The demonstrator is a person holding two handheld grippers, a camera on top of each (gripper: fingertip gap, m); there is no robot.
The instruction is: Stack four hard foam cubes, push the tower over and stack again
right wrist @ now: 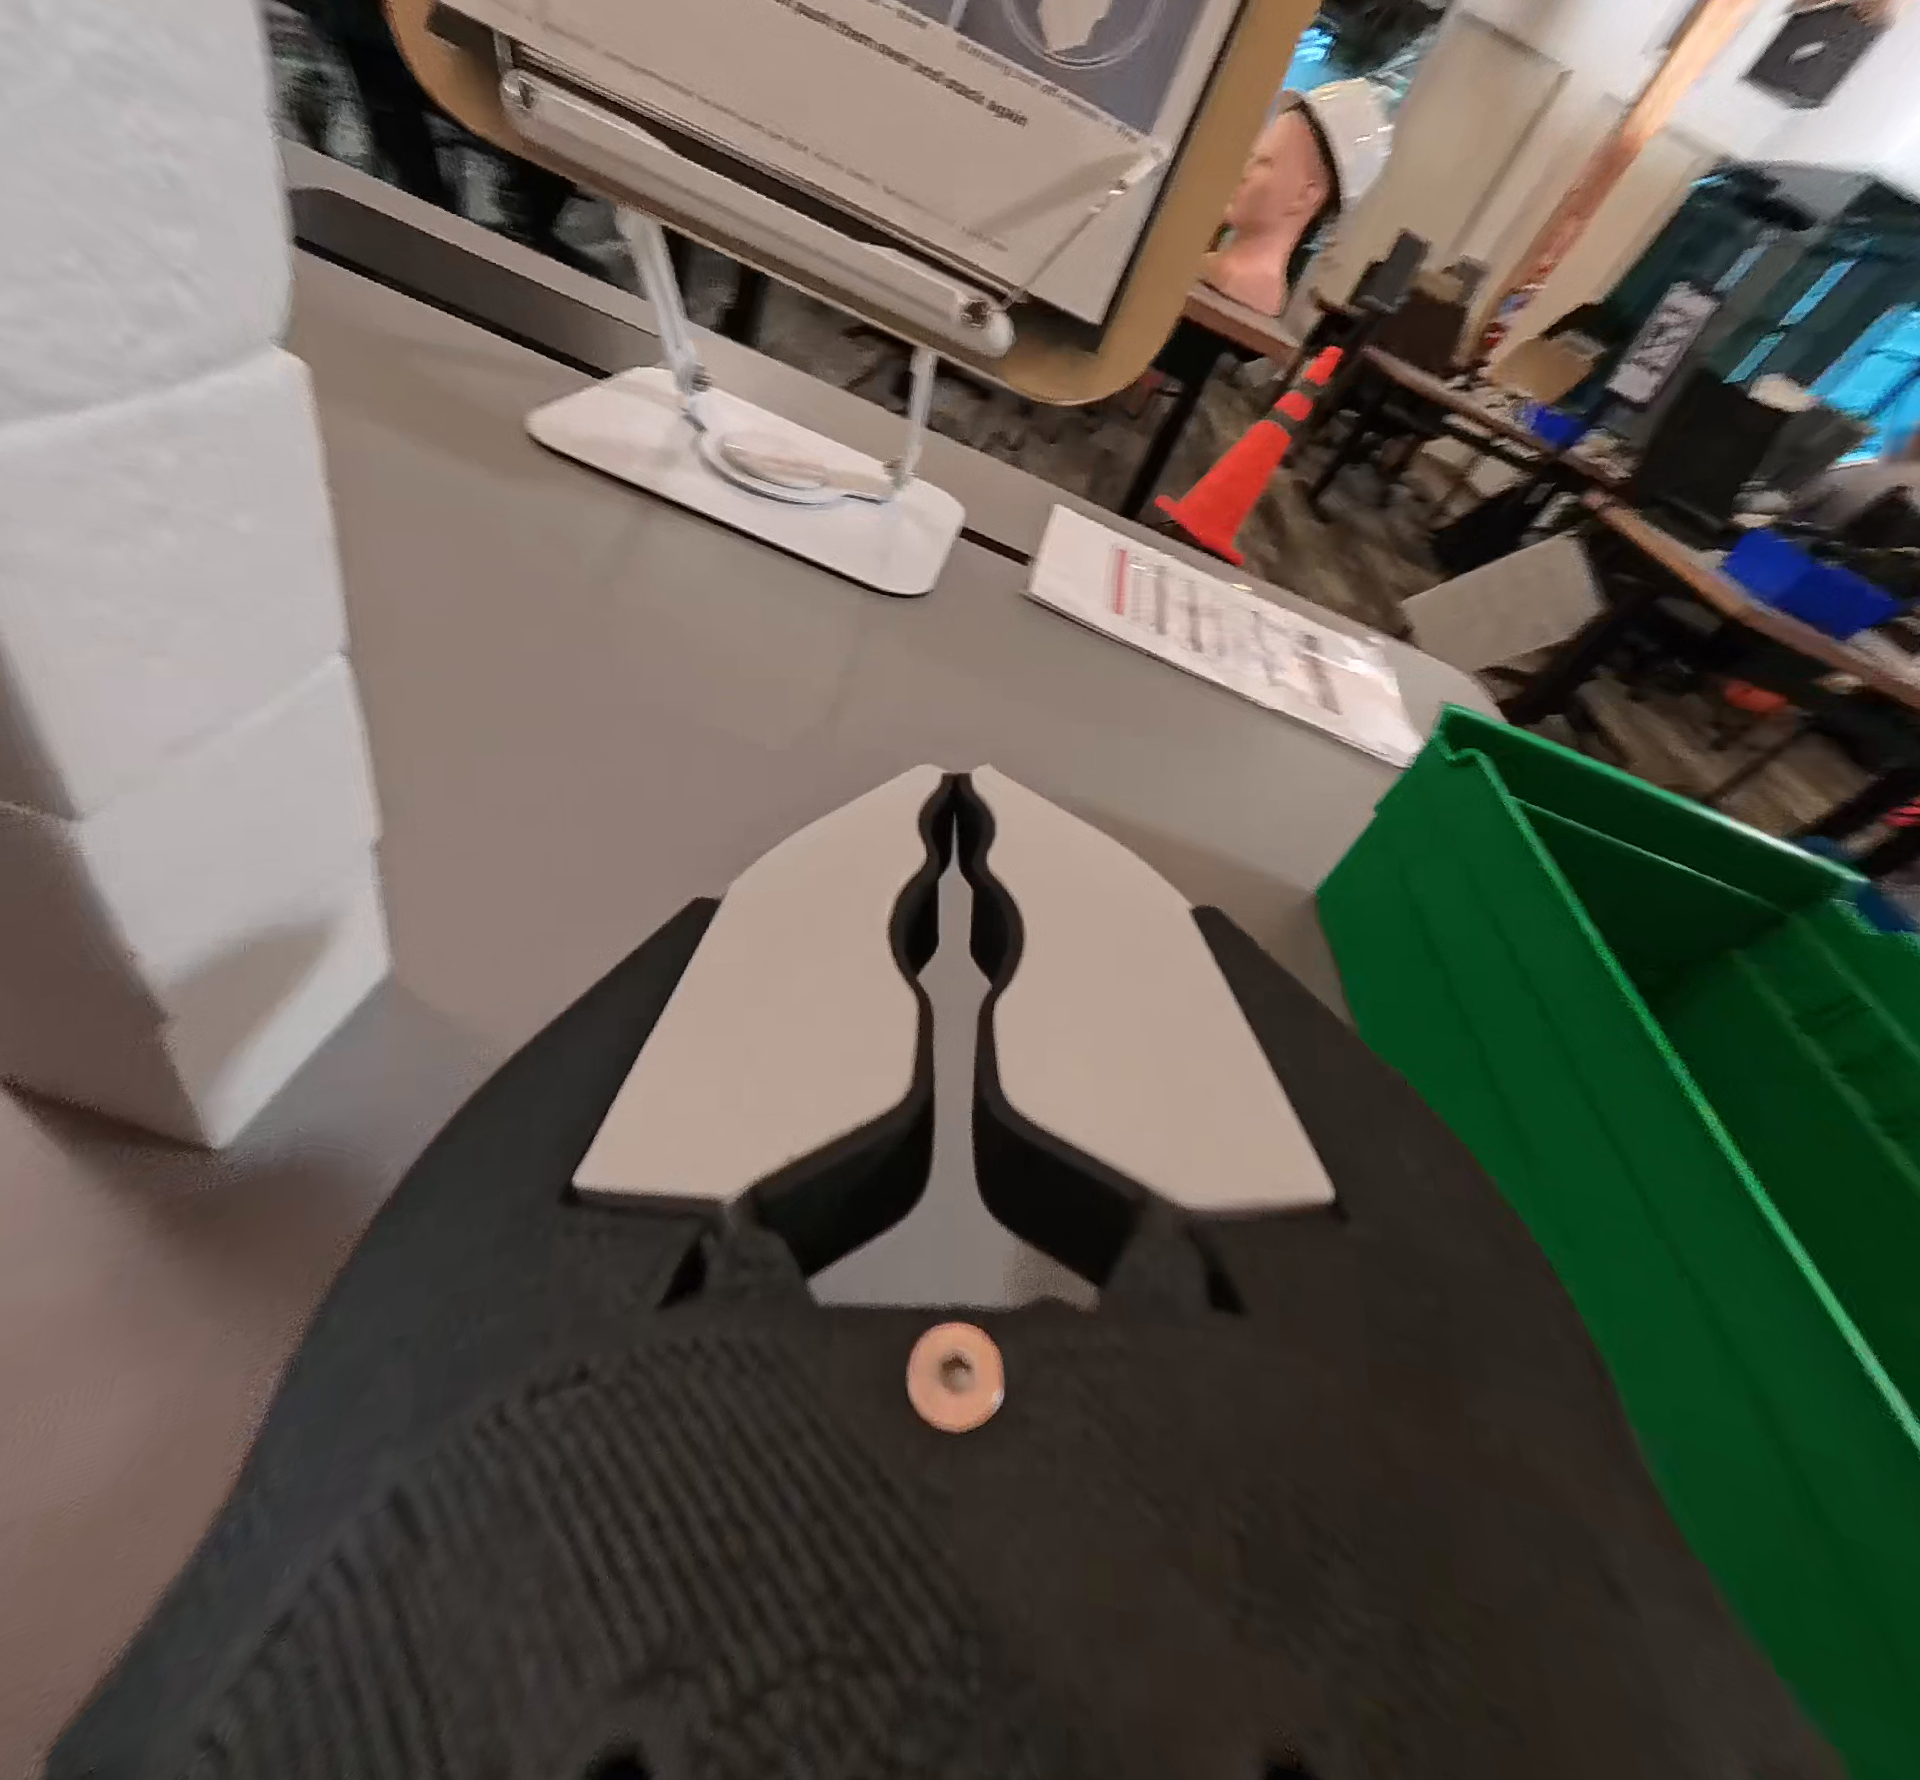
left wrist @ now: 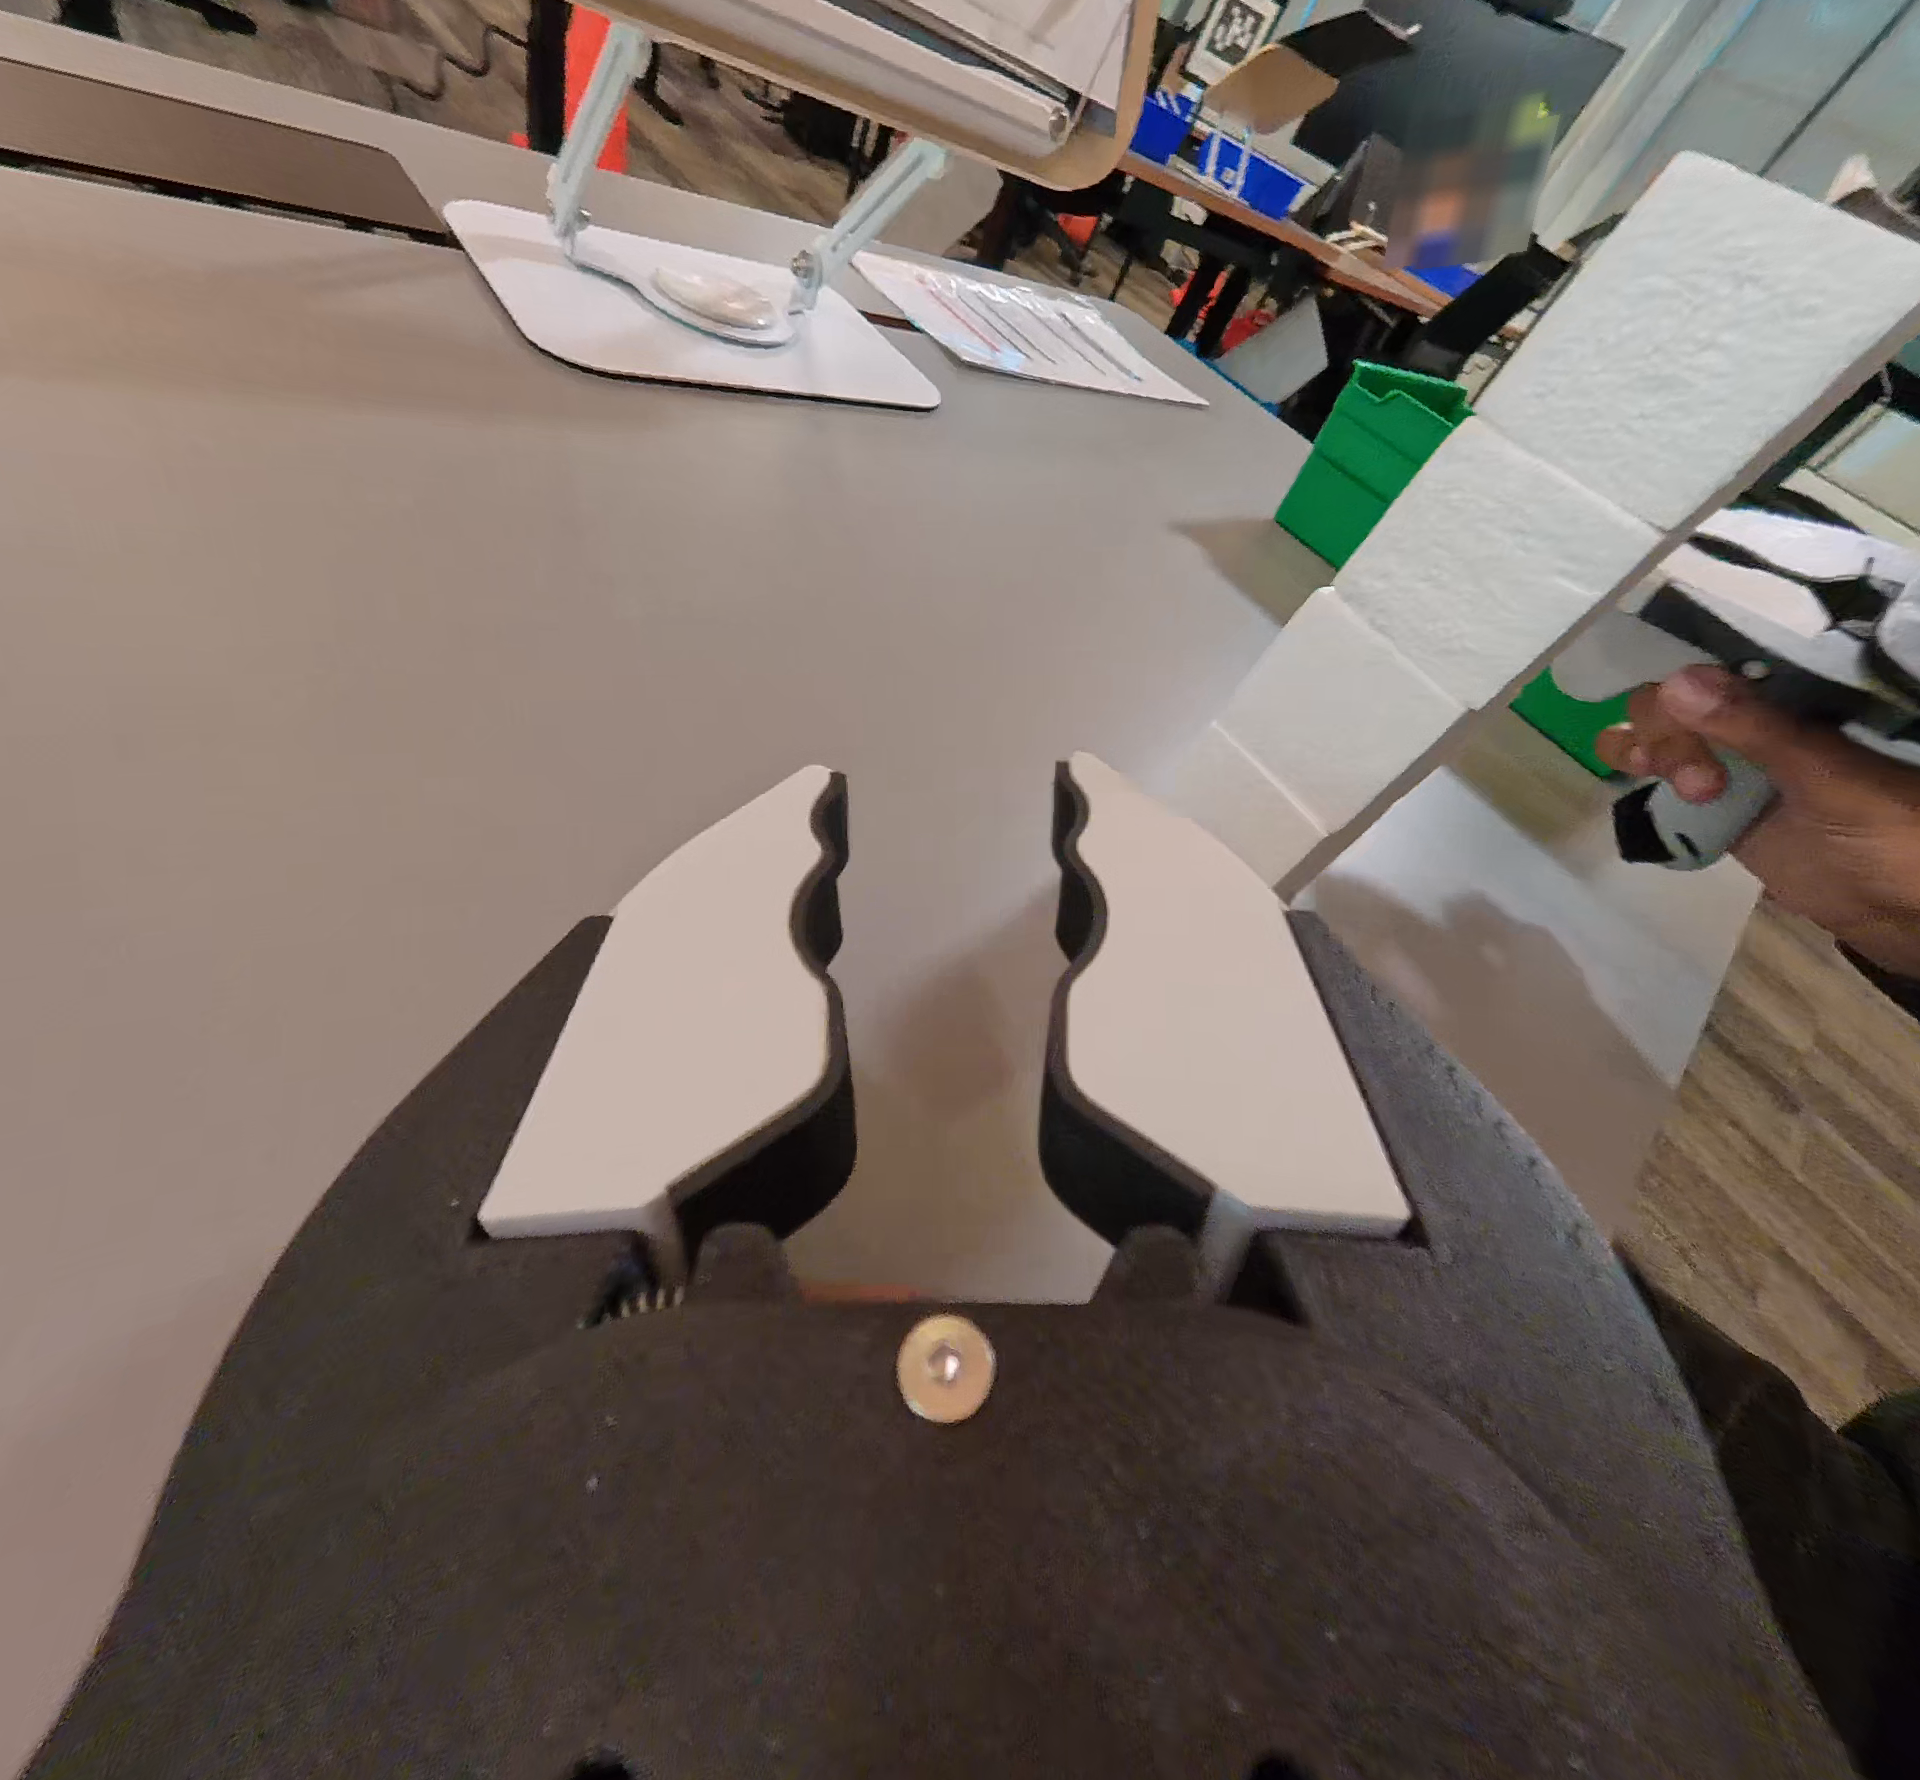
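My left gripper (left wrist: 948,785) is open and empty, held low over the grey table (left wrist: 520,639). A stack of several white foam blocks (left wrist: 1538,504) rises just to its right. My right gripper (right wrist: 954,783) is shut with nothing between its fingertips. It sits between the same white block stack (right wrist: 156,587) on its left and a green bin (right wrist: 1662,1055) on its right. In the left wrist view the other gripper's handle (left wrist: 1704,795) shows behind the stack, held by a person's hand (left wrist: 1829,816).
A tilted board with printed sheets (right wrist: 831,68) stands on a white stand base (right wrist: 748,483) at the table's far side. A laminated sheet (right wrist: 1226,639) lies right of it. An orange cone (right wrist: 1247,452) and other desks lie beyond the table edge. Across from one pair of fingers to the other is roughly 30 centimeters.
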